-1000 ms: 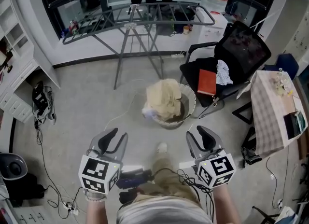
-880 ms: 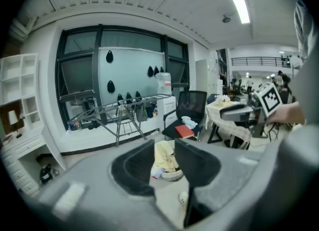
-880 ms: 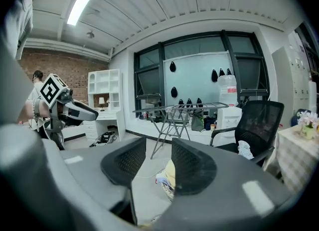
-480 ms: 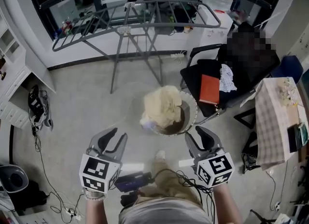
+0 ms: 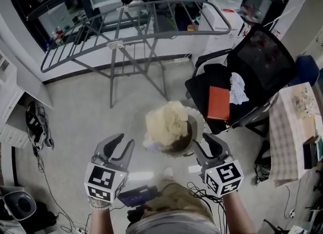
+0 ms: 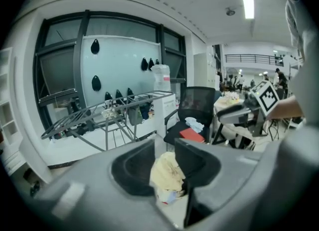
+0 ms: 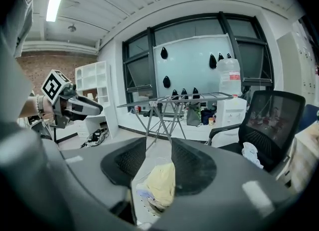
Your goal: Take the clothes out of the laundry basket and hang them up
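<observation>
crumpled pale yellow cloth [image 5: 165, 124] heaped in round white laundry basket [image 5: 202, 123], grey metal drying rack [image 5: 136, 23] beyond, pale smooth floor [image 5: 81, 107], left gripper [image 5: 120, 141] and right gripper [image 5: 210, 140] both jaws apart, empty

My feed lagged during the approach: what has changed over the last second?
The left gripper and right gripper have advanced toward the laundry basket, the right now close by its rim. Nothing taken hold of: both pairs of jaws stay apart and empty; the yellow clothes still lie heaped in the basket.
</observation>
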Action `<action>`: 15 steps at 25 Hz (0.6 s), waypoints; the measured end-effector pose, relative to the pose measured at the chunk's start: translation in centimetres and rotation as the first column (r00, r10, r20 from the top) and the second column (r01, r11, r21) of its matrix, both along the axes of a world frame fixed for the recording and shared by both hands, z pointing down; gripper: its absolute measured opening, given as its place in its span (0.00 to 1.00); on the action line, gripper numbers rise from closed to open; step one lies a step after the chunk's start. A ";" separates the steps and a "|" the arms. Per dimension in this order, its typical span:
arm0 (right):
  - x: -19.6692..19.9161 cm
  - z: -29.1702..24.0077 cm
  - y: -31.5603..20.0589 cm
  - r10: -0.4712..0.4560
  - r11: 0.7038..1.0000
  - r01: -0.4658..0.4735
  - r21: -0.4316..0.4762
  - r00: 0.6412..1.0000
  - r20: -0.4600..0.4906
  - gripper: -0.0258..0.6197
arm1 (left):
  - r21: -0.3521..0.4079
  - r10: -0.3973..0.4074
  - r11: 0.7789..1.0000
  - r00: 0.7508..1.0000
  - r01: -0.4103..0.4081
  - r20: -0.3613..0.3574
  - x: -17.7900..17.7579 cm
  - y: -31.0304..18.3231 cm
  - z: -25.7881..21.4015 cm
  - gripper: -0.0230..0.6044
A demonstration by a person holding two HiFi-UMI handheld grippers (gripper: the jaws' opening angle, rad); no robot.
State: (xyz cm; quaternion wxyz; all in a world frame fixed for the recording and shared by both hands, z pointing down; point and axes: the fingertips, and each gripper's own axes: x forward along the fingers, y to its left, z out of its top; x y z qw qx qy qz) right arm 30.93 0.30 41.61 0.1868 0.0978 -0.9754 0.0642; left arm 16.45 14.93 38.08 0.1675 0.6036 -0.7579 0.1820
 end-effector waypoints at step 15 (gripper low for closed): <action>0.4 4.5 -8.0 0.188 0.980 -0.191 -0.054 0.981 -0.050 0.27 | -0.029 0.194 0.980 0.979 -0.196 -0.066 -3.0 -11.8 1.8 0.22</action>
